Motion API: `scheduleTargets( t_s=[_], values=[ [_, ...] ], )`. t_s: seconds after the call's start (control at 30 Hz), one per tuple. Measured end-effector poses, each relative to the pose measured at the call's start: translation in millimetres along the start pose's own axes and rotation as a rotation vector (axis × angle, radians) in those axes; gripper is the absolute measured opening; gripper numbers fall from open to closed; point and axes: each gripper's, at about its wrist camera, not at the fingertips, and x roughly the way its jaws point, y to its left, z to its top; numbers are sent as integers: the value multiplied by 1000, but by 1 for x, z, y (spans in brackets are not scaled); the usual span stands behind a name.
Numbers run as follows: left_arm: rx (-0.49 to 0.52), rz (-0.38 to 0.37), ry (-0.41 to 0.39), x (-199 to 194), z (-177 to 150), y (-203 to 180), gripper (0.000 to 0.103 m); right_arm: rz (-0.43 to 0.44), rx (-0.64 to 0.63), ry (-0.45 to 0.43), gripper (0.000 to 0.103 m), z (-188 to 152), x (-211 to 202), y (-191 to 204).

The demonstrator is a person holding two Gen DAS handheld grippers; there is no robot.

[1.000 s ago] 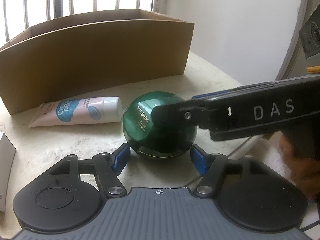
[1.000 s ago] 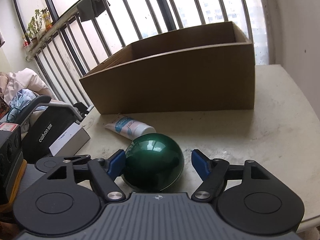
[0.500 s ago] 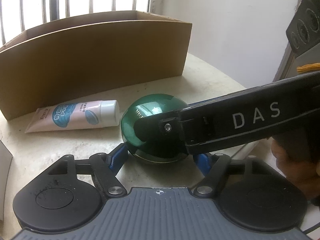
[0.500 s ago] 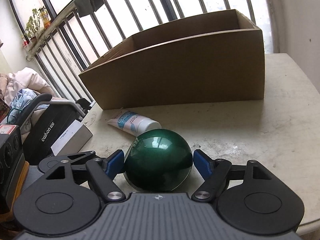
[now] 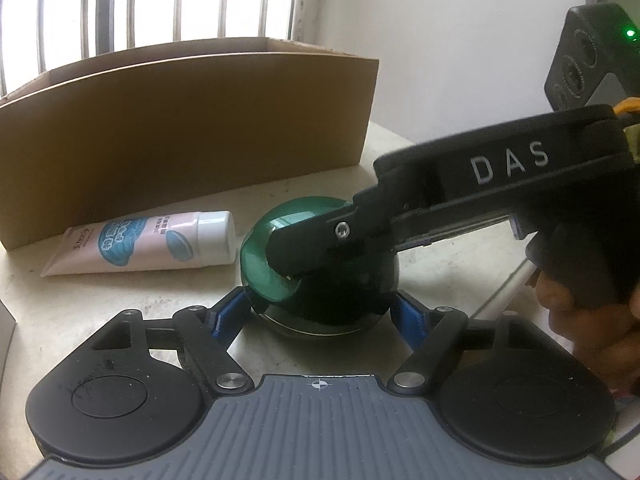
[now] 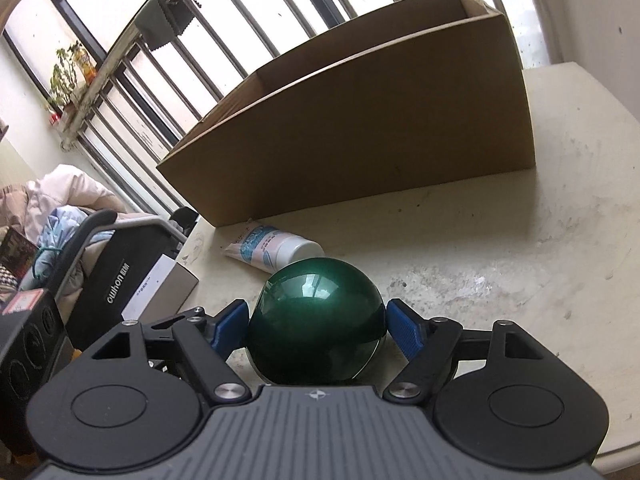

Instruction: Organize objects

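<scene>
A glossy green ball-shaped jar (image 5: 256, 256) rests on the pale table (image 5: 120, 304) in front of a cardboard box. My left gripper (image 5: 318, 316) straddles the jar's lower half; its jaws are opening, and the blue pads (image 5: 226, 316) stand just off the jar's sides. My right gripper (image 5: 288, 256) reaches in from the right, one black finger lying across the jar's near face. In the right wrist view the green jar (image 6: 316, 320) fills the right gripper (image 6: 316, 328), with both blue pads (image 6: 402, 330) against its sides.
A long open cardboard box (image 5: 180, 120) stands behind the jar. A white and blue tube (image 5: 140, 244) lies on its side left of the jar. A hand (image 5: 592, 320) holds the right gripper. A small white box (image 6: 160, 288) and a black case (image 6: 116, 276) sit at the table's left edge.
The jar has become centred between the right gripper's pads and the gap at its right pad has closed. The left gripper's pads have spread slightly. The right gripper's body rose in the left view.
</scene>
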Motion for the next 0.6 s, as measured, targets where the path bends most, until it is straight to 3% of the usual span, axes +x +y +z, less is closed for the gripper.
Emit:
scheduleTargets(
  t_s=[0.33, 0.6],
  values=[
    [49, 69, -34, 6, -6, -13, 76, 17, 47, 17, 77, 0, -1, -2],
    [76, 78, -49, 2, -14, -15, 77, -10, -7, 27, 77, -4, -8, 9]
  ],
)
